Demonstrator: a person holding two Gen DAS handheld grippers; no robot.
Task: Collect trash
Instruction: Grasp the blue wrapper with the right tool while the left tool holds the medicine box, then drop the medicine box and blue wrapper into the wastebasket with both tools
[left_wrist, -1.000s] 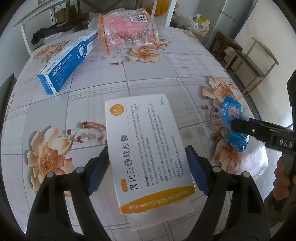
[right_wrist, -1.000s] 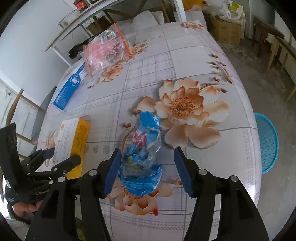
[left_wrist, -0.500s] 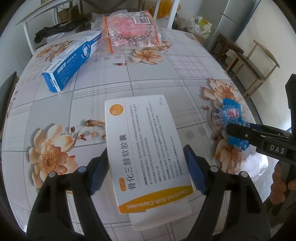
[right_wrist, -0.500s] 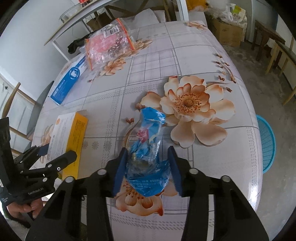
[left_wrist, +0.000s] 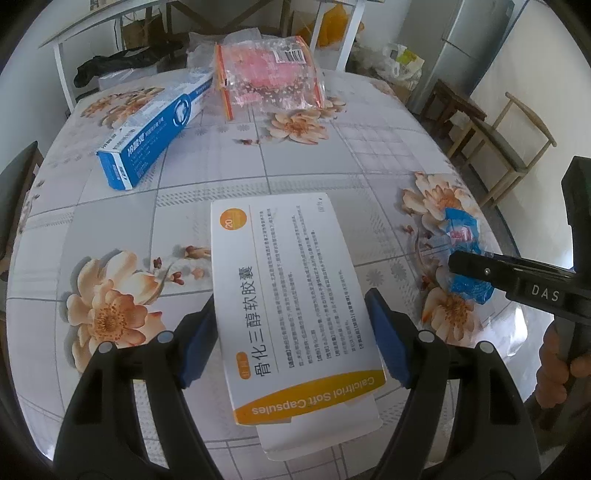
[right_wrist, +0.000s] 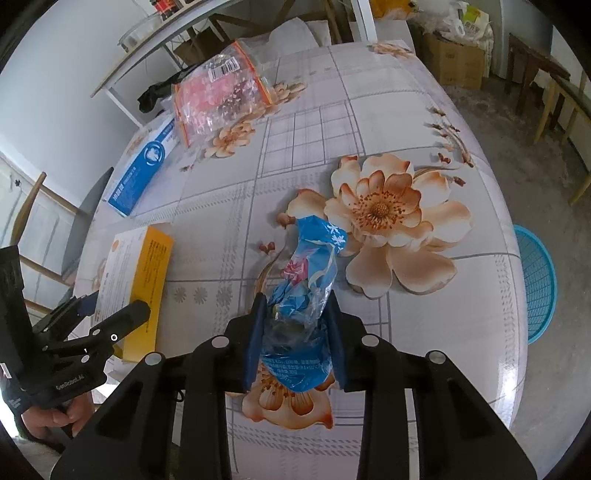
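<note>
Right tongs (right_wrist: 295, 332) just been closing, blue pads now pressed against both sides of crumpled blue plastic wrapper (right_wrist: 306, 295), squeezing its lower half; upper twist of wrapper sticking out ahead of the pads toward a large printed flower. Seen from the left wrist view, same wrapper (left_wrist: 463, 258) lying near the bench's right edge with a black finger of the right tongs (left_wrist: 480, 271) across it.

Left tongs (left_wrist: 291, 339) standing apart, straddling white-and-orange capsule box (left_wrist: 284, 295); left pad touching or just beside the box's long edge, right pad just beside the other edge, contact hard to tell. Box flat on the bench, orange end nearest the camera, an opened flap poking out beneath that end. From the right wrist view, same box (right_wrist: 136, 266) left of the wrapper, well apart from it, left tongs (right_wrist: 92, 325) around its near end.

Farther back: blue-and-white toothpaste box (left_wrist: 155, 136) lying diagonally, and a clear bag of pink contents (left_wrist: 269, 81) just beside its far end. Nothing lying between either tongs and its item.

Bench (left_wrist: 229, 170) covered with glossy grey-checked cloth printed with peach flowers. Light blue basket (right_wrist: 535, 284) on the floor beyond the right edge. Wooden chairs (left_wrist: 506, 147), cardboard boxes and bags along the room's far side.
</note>
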